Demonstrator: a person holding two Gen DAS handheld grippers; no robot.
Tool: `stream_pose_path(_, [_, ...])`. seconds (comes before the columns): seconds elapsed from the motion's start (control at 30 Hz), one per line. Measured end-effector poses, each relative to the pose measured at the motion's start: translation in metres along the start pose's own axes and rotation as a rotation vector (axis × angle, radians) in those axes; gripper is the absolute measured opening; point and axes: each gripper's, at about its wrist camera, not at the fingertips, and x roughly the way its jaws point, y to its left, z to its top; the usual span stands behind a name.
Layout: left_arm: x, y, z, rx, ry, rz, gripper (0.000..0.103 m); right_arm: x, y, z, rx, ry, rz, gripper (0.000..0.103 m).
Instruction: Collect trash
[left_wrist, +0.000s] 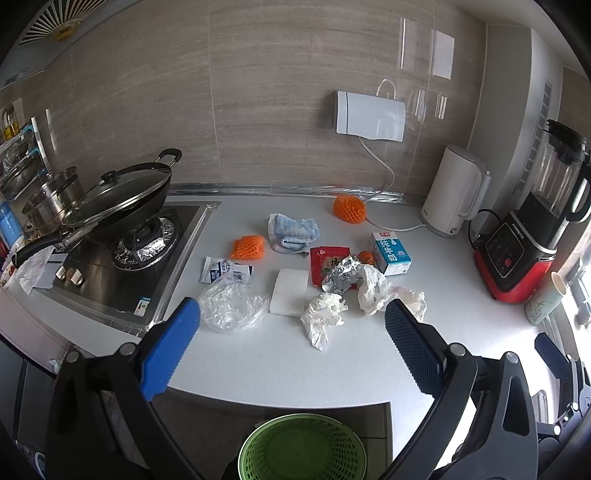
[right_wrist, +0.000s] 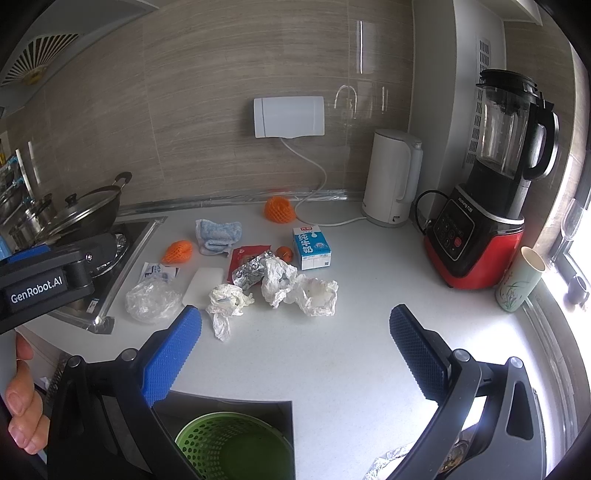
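Both grippers hang above the near edge of the white surface (left_wrist: 258, 362), and nothing has been picked up. The left gripper (left_wrist: 291, 321) has its fingers spread wide and empty; the right gripper (right_wrist: 295, 325) is just as wide, also empty.

The trash lies in a loose cluster mid-surface: a clear plastic bag (left_wrist: 232, 304) nearest the stove (left_wrist: 122, 273), a crumpled white wrapper (left_wrist: 323, 317), a second crumpled wrapper (right_wrist: 303, 286), a ball of foil (left_wrist: 341, 278) on a red packet (left_wrist: 325, 262), a small torn sachet (left_wrist: 225, 271), a milk carton (left_wrist: 389, 253) and two orange foam nets (left_wrist: 248, 246) (left_wrist: 349, 208). A green basket (left_wrist: 303, 448) stands below the front edge, and looks to be where it all goes.

The risks come from how light and tangled the pieces are. A pinch on a thin wrapper may catch only a corner, so it could slip loose before reaching the basket. The foil touches the second wrapper, so lifting one may drag the other. The blue cloth (left_wrist: 293, 229) and white block (left_wrist: 290, 291) may not be trash and could be grabbed by mistake. A drop short of the basket lands on the floor.
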Motion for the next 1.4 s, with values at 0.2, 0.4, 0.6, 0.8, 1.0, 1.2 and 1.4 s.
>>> stream_pose_path(0.2, [0.001, 0.000, -0.001, -0.001, 0.005, 0.000, 0.096, 0.000, 0.000, 0.000, 0.002, 0.002, 0.001, 0.101])
stream_pose_path(0.4, [0.002, 0.001, 0.000, -0.002, 0.006, 0.000, 0.096, 0.000, 0.000, 0.000, 0.002, 0.001, 0.001, 0.101])
stream_pose_path(0.6, [0.002, 0.001, 0.000, -0.003, 0.009, -0.001, 0.096, 0.002, 0.002, 0.001, 0.003, 0.003, 0.003, 0.101])
stream_pose_path(0.8, [0.003, 0.003, 0.001, -0.006, 0.010, -0.001, 0.096, 0.003, 0.005, 0.001, 0.004, 0.006, 0.004, 0.101])
stream_pose_path(1.0, [0.006, 0.004, 0.002, -0.003, 0.016, 0.001, 0.096, 0.005, 0.010, 0.001, 0.000, 0.011, 0.009, 0.101])
stream_pose_path(1.2, [0.015, 0.011, 0.002, -0.009, 0.026, -0.001, 0.096, 0.011, 0.016, 0.001, -0.011, 0.019, 0.011, 0.101])
stream_pose_path(1.4, [0.030, 0.023, 0.000, -0.006, 0.026, -0.020, 0.096, 0.026, 0.022, -0.003, -0.035, 0.021, 0.003, 0.101])
